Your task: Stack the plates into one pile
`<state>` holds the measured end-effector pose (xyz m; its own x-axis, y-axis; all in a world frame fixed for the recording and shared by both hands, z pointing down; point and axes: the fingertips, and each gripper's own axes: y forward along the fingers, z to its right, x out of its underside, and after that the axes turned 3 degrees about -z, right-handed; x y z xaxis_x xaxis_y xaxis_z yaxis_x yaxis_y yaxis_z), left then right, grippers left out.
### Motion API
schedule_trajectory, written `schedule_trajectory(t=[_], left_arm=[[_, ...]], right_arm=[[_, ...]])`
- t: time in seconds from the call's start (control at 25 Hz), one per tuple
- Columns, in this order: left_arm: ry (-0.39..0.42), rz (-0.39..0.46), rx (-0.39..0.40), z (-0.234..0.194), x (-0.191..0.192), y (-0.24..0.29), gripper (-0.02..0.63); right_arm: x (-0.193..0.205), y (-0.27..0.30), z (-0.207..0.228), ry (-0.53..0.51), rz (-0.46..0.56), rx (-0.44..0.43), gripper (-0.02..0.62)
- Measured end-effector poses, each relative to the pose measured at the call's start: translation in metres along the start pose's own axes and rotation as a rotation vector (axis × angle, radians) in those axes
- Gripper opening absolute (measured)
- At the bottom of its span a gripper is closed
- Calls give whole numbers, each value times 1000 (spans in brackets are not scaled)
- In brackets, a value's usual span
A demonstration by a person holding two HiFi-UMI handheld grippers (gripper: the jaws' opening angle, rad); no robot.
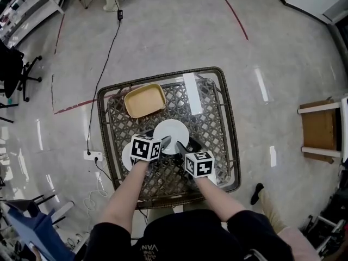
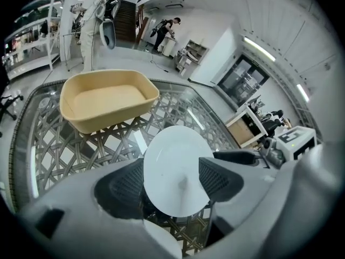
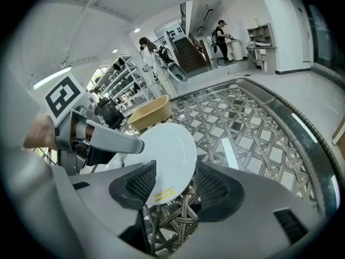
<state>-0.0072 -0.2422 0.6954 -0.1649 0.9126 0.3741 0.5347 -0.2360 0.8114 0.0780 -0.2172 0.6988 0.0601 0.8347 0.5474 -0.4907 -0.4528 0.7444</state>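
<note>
Tan tub (image 1: 144, 100) on lattice table (image 1: 215, 129); perhaps a stool (image 1: 319, 129) nearby.

no word or number reads clean. square black-and-white markers (image 1: 145, 147) sit on the cube of your left gripper (image 1: 166, 141) and of your right gripper (image 1: 179, 145). yellow sticker (image 3: 163, 193) at 6 o'clock on the white plate (image 3: 170, 150), print too small. pale lettering (image 1: 149, 248) on your shirt (image 1: 185, 235), unclear.

Bright, even overhead light is recorded; streaked glare from ceiling strips (image 2: 259, 48) is noted on the glossy floor (image 1: 262, 85), the plate (image 2: 175, 169) is rendered nearly featureless white, and fisheye bending with black corners is seen in both gripper views.
</note>
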Motion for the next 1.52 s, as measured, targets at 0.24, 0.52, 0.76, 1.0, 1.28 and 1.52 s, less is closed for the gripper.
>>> schedule_trajectory(t=[0.24,0.52,0.76,1.0,1.28,1.52], left_arm=[[-15,37,19,9,-3,-14,319],[-47,96,13,9,1,-46,319],[-97,123,-30,-9,29,-85,319],[-178,144,-62,-29,72,-109,319],[-246,123,-106,-56,116,-119,319],[-280,110,-136,-72,133,-120,319]], right_arm=[[-14,-16,-3,5,57,27,207],[-29,-30,-27,-40,98,10,192],[-19,-28,-71,-80,75,-43,192],[6,-17,-112,-125,24,-98,192],[33,5,-144,-184,-50,-136,190],[41,23,-157,-225,-92,-137,190]])
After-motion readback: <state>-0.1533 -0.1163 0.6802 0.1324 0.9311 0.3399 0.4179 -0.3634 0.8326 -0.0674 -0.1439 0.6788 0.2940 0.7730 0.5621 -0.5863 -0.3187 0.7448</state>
